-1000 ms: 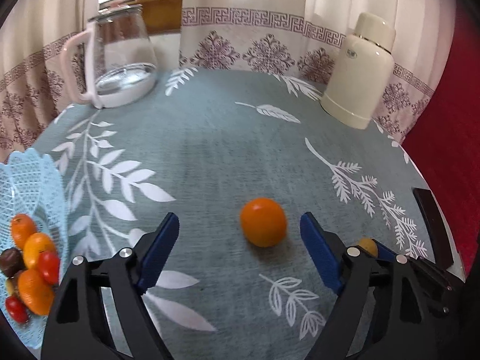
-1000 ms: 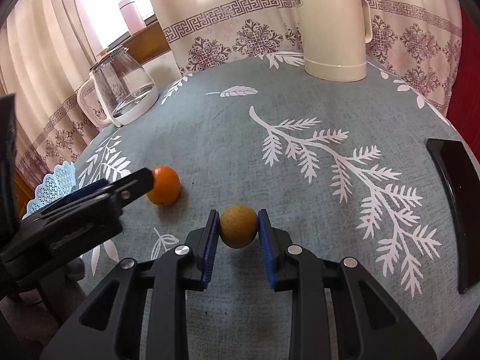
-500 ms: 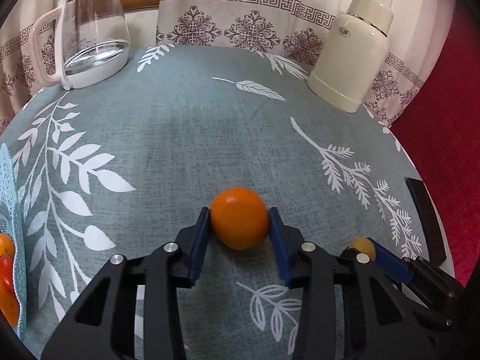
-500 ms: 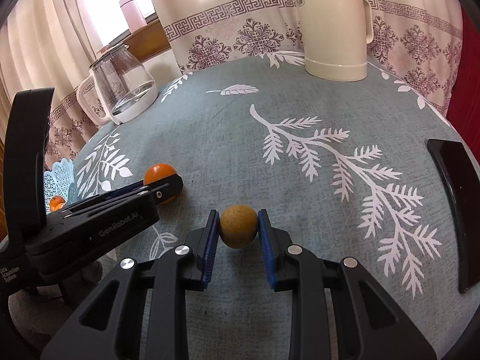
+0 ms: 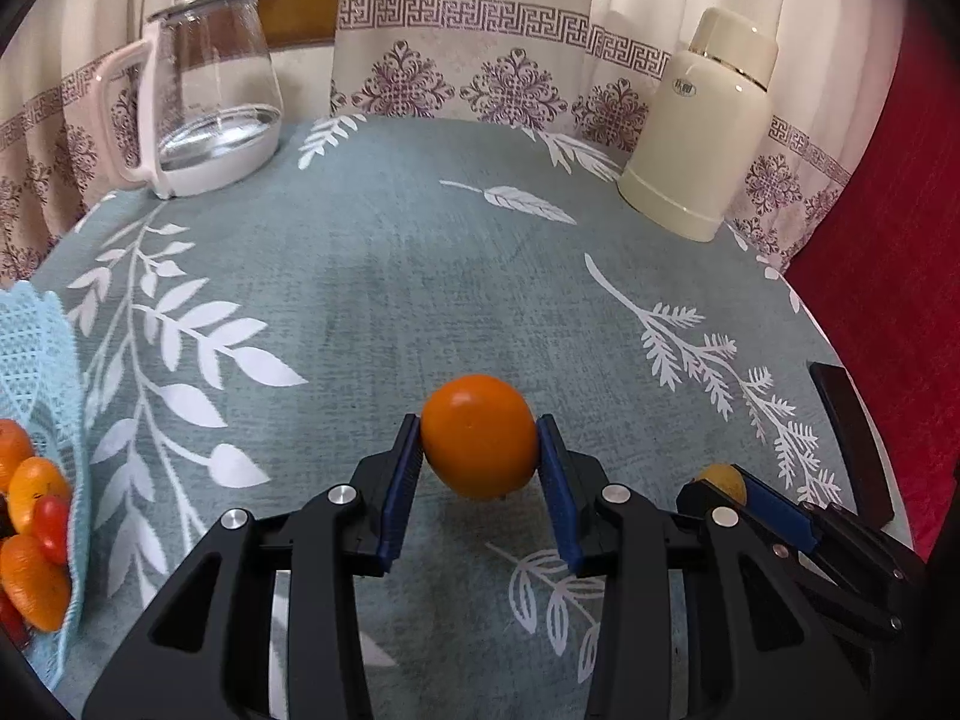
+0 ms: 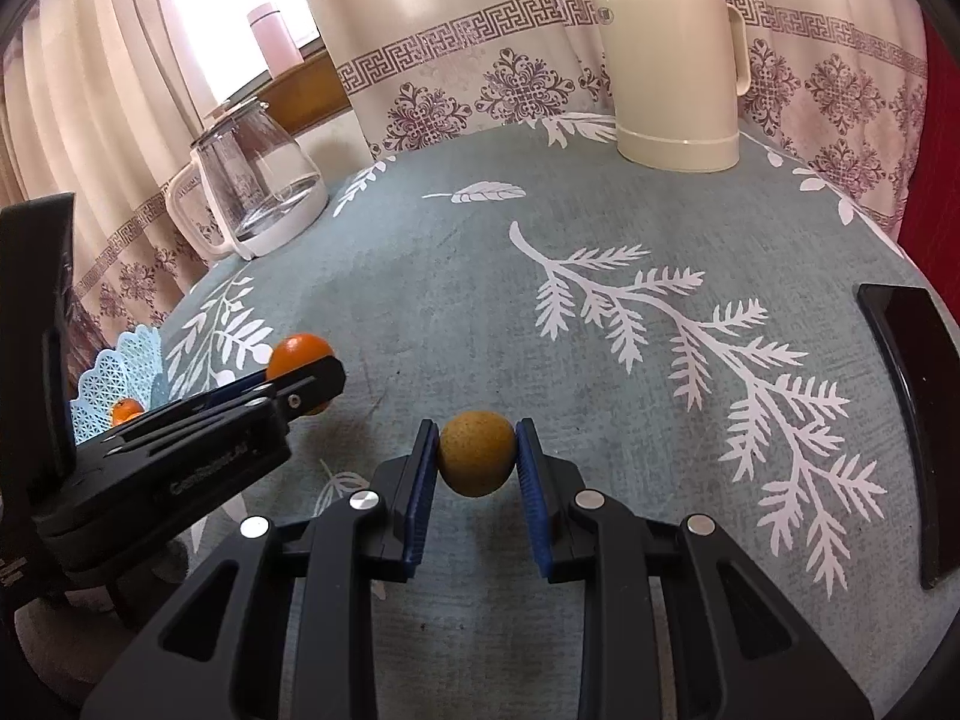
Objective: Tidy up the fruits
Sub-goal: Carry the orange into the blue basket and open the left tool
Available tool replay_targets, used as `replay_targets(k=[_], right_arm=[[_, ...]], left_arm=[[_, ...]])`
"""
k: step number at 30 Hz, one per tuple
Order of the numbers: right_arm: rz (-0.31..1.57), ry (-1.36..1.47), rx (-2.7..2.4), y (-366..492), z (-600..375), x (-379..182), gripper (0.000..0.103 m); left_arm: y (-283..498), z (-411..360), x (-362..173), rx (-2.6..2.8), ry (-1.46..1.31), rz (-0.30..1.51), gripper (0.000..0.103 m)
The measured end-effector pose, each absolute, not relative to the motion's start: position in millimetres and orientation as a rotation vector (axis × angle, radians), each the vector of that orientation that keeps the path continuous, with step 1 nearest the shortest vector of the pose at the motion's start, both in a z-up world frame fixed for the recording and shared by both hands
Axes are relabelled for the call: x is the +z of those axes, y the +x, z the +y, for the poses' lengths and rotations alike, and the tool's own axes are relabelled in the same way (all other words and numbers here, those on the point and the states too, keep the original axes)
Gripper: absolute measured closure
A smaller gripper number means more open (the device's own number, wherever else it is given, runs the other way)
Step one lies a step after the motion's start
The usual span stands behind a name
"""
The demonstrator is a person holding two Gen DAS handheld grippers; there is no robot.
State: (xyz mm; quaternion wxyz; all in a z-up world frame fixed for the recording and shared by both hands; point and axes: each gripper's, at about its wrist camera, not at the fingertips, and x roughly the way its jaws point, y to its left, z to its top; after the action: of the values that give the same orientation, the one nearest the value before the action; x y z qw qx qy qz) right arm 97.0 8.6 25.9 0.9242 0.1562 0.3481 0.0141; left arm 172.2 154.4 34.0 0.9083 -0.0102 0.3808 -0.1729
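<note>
My left gripper point(image 5: 478, 456) is shut on an orange point(image 5: 478, 435), held just above the tablecloth with a small shadow under it. My right gripper point(image 6: 474, 461) is shut on a small brownish-yellow fruit point(image 6: 476, 453), also slightly off the cloth. In the left wrist view that fruit point(image 5: 722, 478) peeks out at lower right between the other gripper's blue pads. In the right wrist view the orange point(image 6: 298, 355) shows at left behind the left gripper's body. A light blue lace-edged fruit basket point(image 5: 45, 348) at the far left holds several oranges and small red fruits.
A glass kettle point(image 5: 207, 90) with a white handle stands at the back left. At the back right stands a cream thermos jug point(image 5: 705, 126). A dark flat phone-like slab point(image 6: 912, 408) lies near the table's right edge. Curtains hang behind; a red surface borders the right.
My left gripper went from open around the orange to shut on it, then lifted it slightly off the cloth. My right gripper stayed shut on the small fruit, barely moving.
</note>
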Motion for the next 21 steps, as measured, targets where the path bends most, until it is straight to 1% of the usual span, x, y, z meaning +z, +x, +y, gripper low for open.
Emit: replay_targets(k=[11, 21], right_arm=[[0.697, 0.317, 0.06, 93.9, 13.2, 29.1, 0.076], [0.694, 0.311, 0.062, 92.9, 14.5, 30.4, 0.076]], left_arm=[[156.7, 176.9, 52.3, -0.285, -0.025, 0.733, 0.063], [142.1, 217.0, 71.8, -0.198, -0.053, 0.682, 0.063]])
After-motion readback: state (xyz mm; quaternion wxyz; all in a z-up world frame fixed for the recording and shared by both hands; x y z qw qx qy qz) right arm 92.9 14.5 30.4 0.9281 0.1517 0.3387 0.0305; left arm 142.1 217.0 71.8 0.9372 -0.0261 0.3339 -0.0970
